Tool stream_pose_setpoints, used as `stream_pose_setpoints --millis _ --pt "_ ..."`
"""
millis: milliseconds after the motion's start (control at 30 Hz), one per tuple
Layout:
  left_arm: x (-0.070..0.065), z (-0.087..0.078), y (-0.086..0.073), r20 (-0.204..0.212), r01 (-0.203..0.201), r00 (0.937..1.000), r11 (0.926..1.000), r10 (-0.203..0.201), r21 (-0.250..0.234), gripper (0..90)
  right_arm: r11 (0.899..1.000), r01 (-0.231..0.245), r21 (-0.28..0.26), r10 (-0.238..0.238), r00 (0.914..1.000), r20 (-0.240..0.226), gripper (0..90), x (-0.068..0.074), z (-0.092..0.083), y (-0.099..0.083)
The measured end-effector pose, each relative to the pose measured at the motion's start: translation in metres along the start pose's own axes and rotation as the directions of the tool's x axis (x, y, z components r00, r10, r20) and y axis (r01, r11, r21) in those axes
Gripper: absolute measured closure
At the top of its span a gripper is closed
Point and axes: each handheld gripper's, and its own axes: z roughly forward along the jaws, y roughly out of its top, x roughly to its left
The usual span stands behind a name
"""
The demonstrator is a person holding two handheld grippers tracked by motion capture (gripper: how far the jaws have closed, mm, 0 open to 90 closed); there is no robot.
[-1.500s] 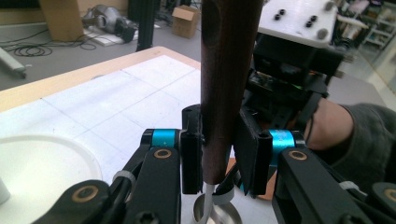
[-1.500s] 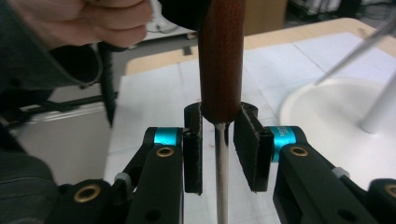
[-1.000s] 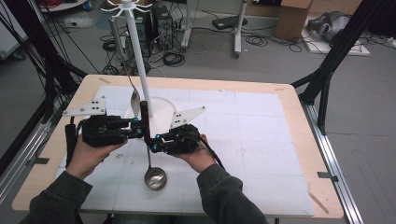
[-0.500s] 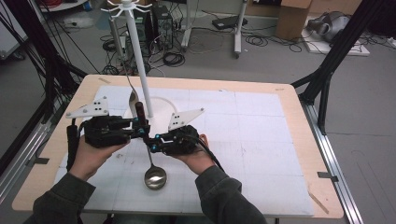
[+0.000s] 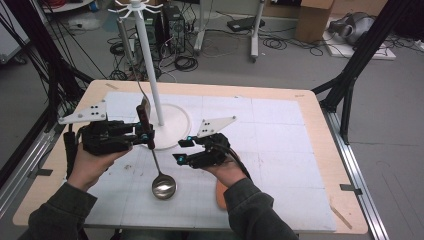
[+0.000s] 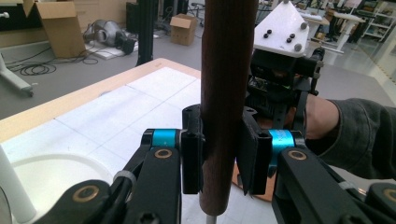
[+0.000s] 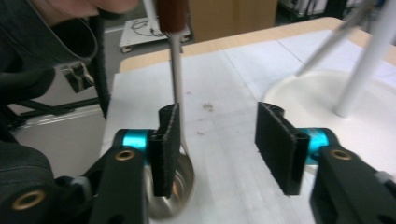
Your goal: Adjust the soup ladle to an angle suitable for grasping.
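- The table has a pale wooden rim and a white gridded mat over most of its top; the high view shows a grey floor around it, strewn with cables, a cardboard box and black frame legs at the far side.
- One white rack stands on a round white base at the far left part of the mat, with hooks at its top.
- One ladle is in hand: its brown wooden handle stands nearly upright, and its metal bowl hangs low over the mat near the front edge.
- One orange-brown thing lies on the mat, half hidden by the right sleeve.
- Two grippers are at work. The left gripper pinches the wooden handle, pads pressed on both sides, just beside the rack's base.
- The right gripper has just been opening; its jaws stand spread, with bare mat between them, and the ladle's shaft and bowl lie just outside the left-hand pad in the right gripper view.
- The right half of the mat lies bare up to the rim; the left side is crowded by the rack, both hands and the ladle.
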Motion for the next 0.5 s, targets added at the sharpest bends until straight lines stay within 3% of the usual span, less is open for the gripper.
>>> stream_pose_setpoints --millis 500 --pt "0.009 -0.005 0.014 0.001 -0.032 0.9995 0.9994 0.032 0.012 73.1 1.000 -0.020 0.019 0.018 0.9946 0.102 34.4 -0.009 -0.029 -0.014"
